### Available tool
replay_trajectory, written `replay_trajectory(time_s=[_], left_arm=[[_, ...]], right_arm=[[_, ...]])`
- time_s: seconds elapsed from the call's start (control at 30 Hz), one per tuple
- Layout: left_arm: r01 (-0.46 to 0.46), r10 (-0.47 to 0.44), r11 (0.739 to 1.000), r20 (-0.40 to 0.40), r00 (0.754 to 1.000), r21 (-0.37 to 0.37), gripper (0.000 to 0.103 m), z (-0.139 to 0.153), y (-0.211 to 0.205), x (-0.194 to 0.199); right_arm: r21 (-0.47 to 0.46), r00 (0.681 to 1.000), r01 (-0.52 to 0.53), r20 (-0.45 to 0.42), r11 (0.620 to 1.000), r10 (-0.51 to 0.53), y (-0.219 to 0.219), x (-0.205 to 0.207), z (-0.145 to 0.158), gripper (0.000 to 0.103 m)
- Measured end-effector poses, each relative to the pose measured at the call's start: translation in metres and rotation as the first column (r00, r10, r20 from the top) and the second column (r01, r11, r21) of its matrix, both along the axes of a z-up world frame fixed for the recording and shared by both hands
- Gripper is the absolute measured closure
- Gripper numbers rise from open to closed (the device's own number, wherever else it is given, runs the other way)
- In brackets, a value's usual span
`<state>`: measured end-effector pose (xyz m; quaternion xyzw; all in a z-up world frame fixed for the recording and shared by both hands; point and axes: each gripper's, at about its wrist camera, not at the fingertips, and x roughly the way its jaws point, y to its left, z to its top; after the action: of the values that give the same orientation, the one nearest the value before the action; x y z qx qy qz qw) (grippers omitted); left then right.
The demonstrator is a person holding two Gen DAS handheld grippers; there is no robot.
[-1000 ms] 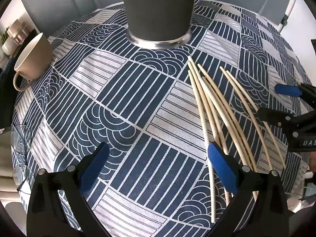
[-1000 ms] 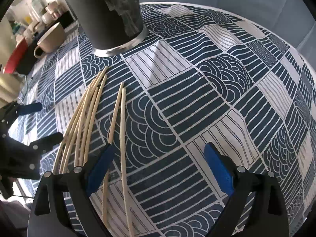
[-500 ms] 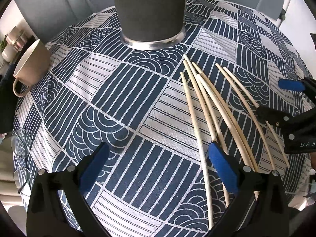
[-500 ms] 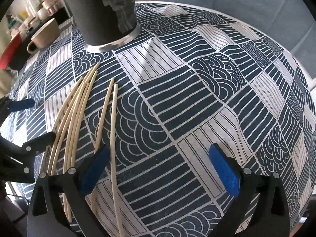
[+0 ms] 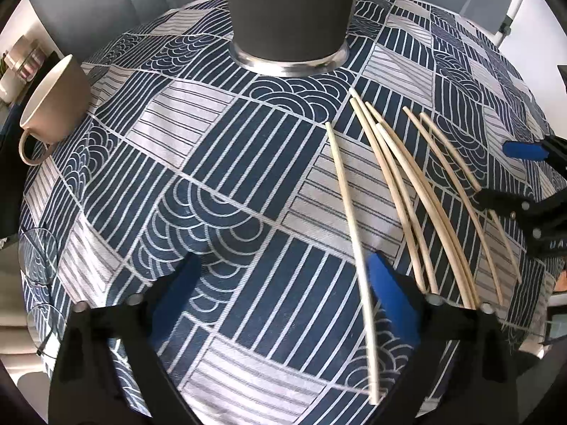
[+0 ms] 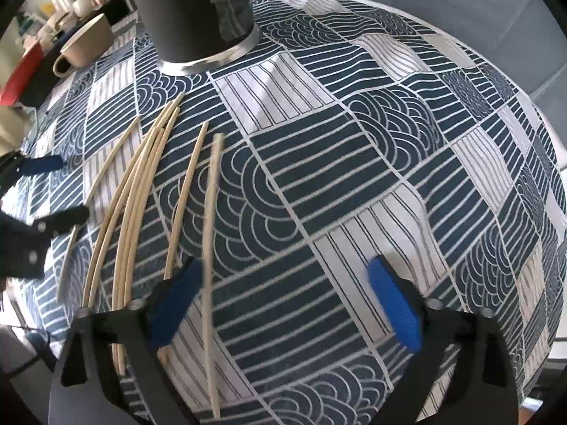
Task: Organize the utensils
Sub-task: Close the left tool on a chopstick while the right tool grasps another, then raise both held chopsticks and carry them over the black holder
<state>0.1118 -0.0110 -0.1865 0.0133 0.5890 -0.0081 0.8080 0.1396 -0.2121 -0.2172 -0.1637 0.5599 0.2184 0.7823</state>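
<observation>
Chopsticks lie loose on the patterned cloth [image 5: 226, 163] that covers the counter, and both of my grippers hang over them, pointing steeply down.

My left gripper [image 5: 283, 295] has its jaws spread wide and closing. One pale chopstick [image 5: 354, 241] lies by itself, just inside the right blue pad [image 5: 393, 301], with its near end running past the pad toward me; the pads do not press on it, and the left pad stands well apart over bare cloth. Just beyond that right finger lies the bundle of four chopsticks [image 5: 407, 191], fanned close together and touching in places.

My right gripper [image 6: 285, 301] is also wide and closing. Another single chopstick [image 6: 211, 248] runs just inside its left blue pad [image 6: 173, 304]; whether the pad touches it I cannot tell, since the pad is blurred there. A second stick [image 6: 184, 205] lies just left of it, passing behind that finger. The bundle lies further left, near the left gripper's black fingers at the edge of the view.

Farther out, past the tips of all the chopsticks, stands the dark cylindrical holder [image 5: 288, 7] with a shiny metal base ring, upright on the cloth and apart from the sticks. Off to the left, near the counter's edge, sits a beige mug [image 5: 53, 106]. Beyond it, jars and cups on a shelf are too small to make out.
</observation>
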Motion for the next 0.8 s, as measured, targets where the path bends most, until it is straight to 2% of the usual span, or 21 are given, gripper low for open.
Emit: replay_trajectory(time_s=[0.03, 0.07, 0.1, 0.17, 0.23, 0.27, 0.3, 0.33, 0.57, 0.7, 0.8], left_arm=[[-0.002, 0.002, 1.000, 0.000, 1.000, -0.001, 0.026, 0.003, 0.003, -0.001], [-0.006, 0.006, 1.000, 0.000, 1.000, -0.001, 0.038, 0.005, 0.007, -0.002], [-0.009, 0.009, 1.000, -0.002, 1.000, -0.002, 0.050, 0.007, 0.011, -0.004], [-0.010, 0.010, 1.000, -0.005, 1.000, -0.002, 0.064, 0.008, 0.021, -0.005], [-0.033, 0.033, 0.999, -0.015, 0.999, -0.007, 0.078, 0.009, 0.032, -0.007], [-0.062, 0.062, 0.998, -0.027, 0.998, -0.016, 0.093, 0.010, 0.038, -0.008], [-0.077, 0.076, 0.997, -0.035, 0.997, -0.024, 0.098, 0.010, 0.042, -0.009], [-0.078, 0.077, 0.996, -0.040, 0.996, -0.029, 0.098, 0.010, 0.046, -0.010], [-0.141, 0.134, 0.986, -0.073, 0.988, -0.090, 0.098, 0.009, 0.060, -0.012], [-0.152, 0.144, 0.983, -0.088, 0.986, -0.098, 0.098, 0.010, 0.061, -0.015], [-0.171, 0.161, 0.977, -0.089, 0.983, -0.124, 0.098, 0.014, 0.064, -0.016]], right_arm=[[0.002, 1.000, 0.003, 0.002, 1.000, -0.003, -0.004, -0.002, 0.003, 0.044], [0.001, 1.000, 0.008, 0.001, 1.000, -0.008, -0.007, -0.003, 0.005, 0.058], [0.001, 1.000, 0.018, 0.001, 1.000, -0.018, -0.013, -0.004, 0.006, 0.065], [0.004, 1.000, 0.031, 0.005, 1.000, -0.031, -0.023, -0.004, 0.007, 0.084], [0.006, 0.999, 0.036, 0.007, 0.999, -0.037, -0.031, -0.003, 0.008, 0.090], [0.013, 0.999, 0.040, 0.003, 0.999, -0.040, -0.034, -0.003, 0.008, 0.092], [0.021, 0.999, 0.049, -0.005, 0.999, -0.049, -0.037, -0.001, 0.008, 0.095], [0.024, 0.998, 0.059, -0.011, 0.998, -0.058, -0.040, 0.001, 0.007, 0.098], [0.097, 0.990, 0.124, -0.083, 0.988, -0.116, -0.057, 0.016, 0.008, 0.099], [0.172, 0.980, 0.169, -0.131, 0.971, -0.148, -0.066, 0.008, 0.012, 0.099], [0.209, 0.979, 0.191, -0.118, 0.959, -0.169, -0.072, 0.007, 0.023, 0.098]])
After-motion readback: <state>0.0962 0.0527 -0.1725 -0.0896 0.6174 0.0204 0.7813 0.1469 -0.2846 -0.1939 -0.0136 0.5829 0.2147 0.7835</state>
